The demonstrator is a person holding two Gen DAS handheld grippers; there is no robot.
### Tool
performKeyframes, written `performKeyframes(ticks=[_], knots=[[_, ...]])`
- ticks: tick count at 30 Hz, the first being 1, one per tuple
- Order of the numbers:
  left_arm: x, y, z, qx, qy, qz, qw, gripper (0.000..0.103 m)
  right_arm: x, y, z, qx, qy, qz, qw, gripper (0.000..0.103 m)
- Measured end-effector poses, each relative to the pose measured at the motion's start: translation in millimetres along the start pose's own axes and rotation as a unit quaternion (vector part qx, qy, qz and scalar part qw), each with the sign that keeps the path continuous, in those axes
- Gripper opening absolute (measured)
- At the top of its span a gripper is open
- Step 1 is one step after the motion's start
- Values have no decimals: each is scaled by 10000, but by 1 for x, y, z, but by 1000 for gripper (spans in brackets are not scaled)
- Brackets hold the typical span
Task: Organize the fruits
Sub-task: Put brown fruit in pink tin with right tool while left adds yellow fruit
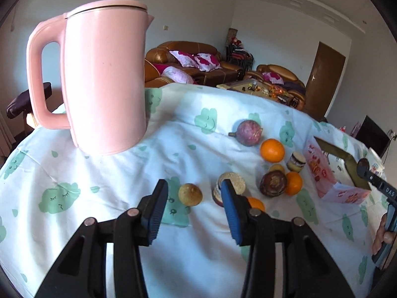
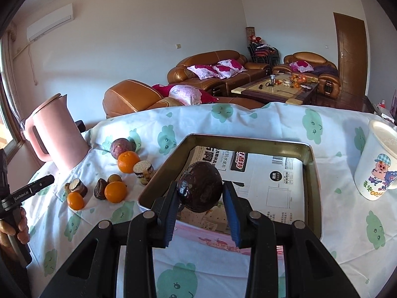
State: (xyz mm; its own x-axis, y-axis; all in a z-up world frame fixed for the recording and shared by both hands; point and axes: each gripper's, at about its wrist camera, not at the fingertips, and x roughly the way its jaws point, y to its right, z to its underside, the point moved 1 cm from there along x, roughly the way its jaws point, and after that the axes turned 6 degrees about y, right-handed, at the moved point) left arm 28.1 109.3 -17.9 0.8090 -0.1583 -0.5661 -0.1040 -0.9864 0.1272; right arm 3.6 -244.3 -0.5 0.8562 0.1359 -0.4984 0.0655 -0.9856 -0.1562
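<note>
In the right wrist view my right gripper (image 2: 201, 187) is shut on a dark purple, wrinkled round fruit (image 2: 201, 185), held above the near edge of an open metal tin (image 2: 248, 141) lined with printed paper. Left of the tin, loose fruit lies on the cloth: a purple fruit (image 2: 119, 147), three oranges (image 2: 128, 161) (image 2: 115, 191) (image 2: 75, 200) and cut dark pieces (image 2: 142, 171). In the left wrist view my left gripper (image 1: 194, 186) stands open with nothing gripped. A small brownish round fruit (image 1: 190, 194) lies on the cloth just beyond its fingertips, and a cut piece (image 1: 232, 186) sits behind the right finger.
A tall pink kettle (image 1: 104, 79) stands at the back left of the table. A white cartoon mug (image 2: 379, 161) stands right of the tin. The table wears a white cloth with green cloud prints (image 1: 111, 173). Sofas and a coffee table lie beyond the far edge.
</note>
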Motion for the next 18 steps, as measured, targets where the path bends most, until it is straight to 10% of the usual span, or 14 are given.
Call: performKeyframes(ticks=[8,10,18], knots=[[39,12,6,479,-497,-640,9956,43,2,3,3,39,-32,28,10000,37],[49,8,8,418,-784,-605,9942,29,3,4,3,49,-48,39,10000,37],[44,7,4,305,-611,-397,9969,28,3,5,2,85,-48,72,9999,37]])
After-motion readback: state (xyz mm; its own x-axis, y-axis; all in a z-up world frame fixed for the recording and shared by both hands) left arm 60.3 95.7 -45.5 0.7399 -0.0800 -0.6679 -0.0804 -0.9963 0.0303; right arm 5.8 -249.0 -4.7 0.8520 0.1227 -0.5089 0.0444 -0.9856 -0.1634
